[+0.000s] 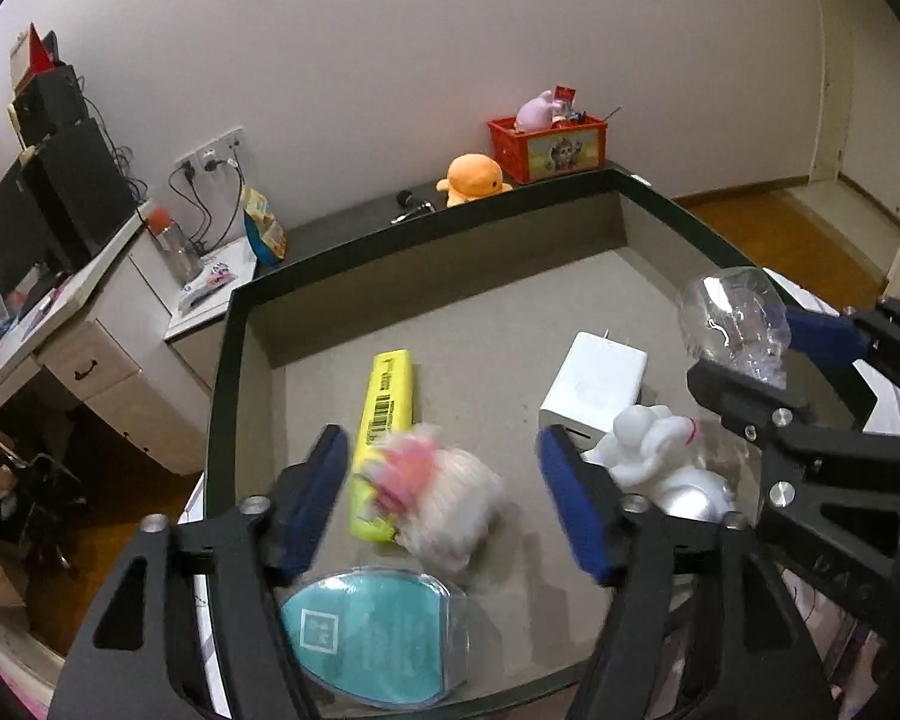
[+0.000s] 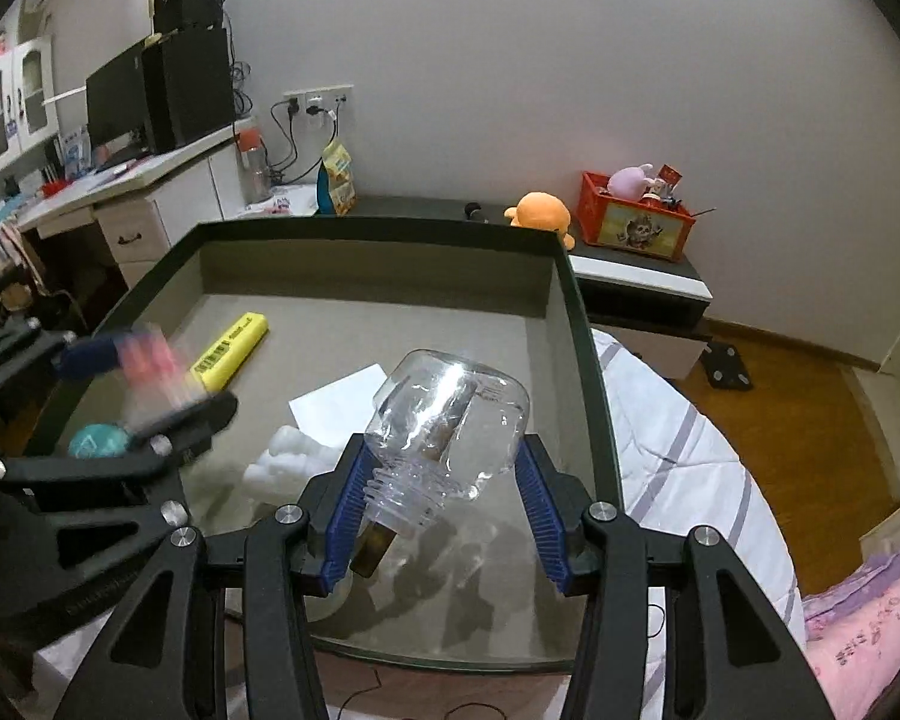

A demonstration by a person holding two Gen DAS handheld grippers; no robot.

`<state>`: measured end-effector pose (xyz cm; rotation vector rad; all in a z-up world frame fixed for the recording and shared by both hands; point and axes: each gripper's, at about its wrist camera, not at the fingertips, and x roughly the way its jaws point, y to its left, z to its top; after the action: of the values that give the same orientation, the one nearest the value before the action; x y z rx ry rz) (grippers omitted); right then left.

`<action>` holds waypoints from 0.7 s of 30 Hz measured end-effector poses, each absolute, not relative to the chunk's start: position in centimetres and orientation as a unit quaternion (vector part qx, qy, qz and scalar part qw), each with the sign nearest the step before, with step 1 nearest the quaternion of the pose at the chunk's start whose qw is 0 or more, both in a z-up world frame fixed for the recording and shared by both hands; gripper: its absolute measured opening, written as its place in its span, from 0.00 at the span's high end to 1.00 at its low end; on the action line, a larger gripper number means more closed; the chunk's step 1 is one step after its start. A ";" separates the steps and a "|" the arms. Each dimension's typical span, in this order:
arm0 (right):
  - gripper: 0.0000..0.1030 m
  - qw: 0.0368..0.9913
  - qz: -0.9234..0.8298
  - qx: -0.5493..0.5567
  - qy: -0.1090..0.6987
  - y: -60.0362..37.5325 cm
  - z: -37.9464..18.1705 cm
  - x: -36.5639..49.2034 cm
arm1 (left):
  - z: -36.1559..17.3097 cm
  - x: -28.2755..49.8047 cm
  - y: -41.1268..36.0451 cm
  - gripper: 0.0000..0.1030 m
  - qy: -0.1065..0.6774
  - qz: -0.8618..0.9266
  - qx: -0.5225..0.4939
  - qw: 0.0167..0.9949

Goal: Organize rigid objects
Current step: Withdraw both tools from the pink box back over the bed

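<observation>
Jaws on my left gripper (image 1: 444,495) stand wide apart over the tray (image 1: 426,240), and between them I see a blurred white and pink toy (image 1: 444,498) that neither blue pad touches; whether it lies on the tray floor or hangs just above it I cannot tell through the blur. On my right gripper (image 2: 444,498) the blue pads sit on either side of a clear plastic jar (image 2: 450,420), tilted with its threaded mouth toward the camera; the left pad presses against the jar's neck, while the right pad looks to be at the jar's shoulder, so I read this as a grip on the jar. Just beyond the toy, a yellow highlighter (image 1: 385,408) lies on the grey floor, its near end hidden behind the toy. Closer to my left camera, a teal oval case (image 1: 378,636) rests near the tray's front edge. To the right sit a white figurine (image 1: 648,444) and, touching it from behind, a white charger (image 1: 594,387) with its prongs pointing away. Past the tray's far wall, an orange plush (image 1: 474,179) and a red crate (image 1: 546,147) stand on a dark shelf against the wall.
</observation>
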<state>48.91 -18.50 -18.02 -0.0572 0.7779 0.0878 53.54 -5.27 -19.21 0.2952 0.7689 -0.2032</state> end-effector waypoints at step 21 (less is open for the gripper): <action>0.15 0.977 0.081 0.012 0.197 -18.1 -6.0 31.5 | -5.9 31.5 0.9 0.00 0.148 -0.040 0.069 0.986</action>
<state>31.48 -18.13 -5.99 0.0240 0.3967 0.1627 31.51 0.87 -5.90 0.1392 0.2970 -0.0795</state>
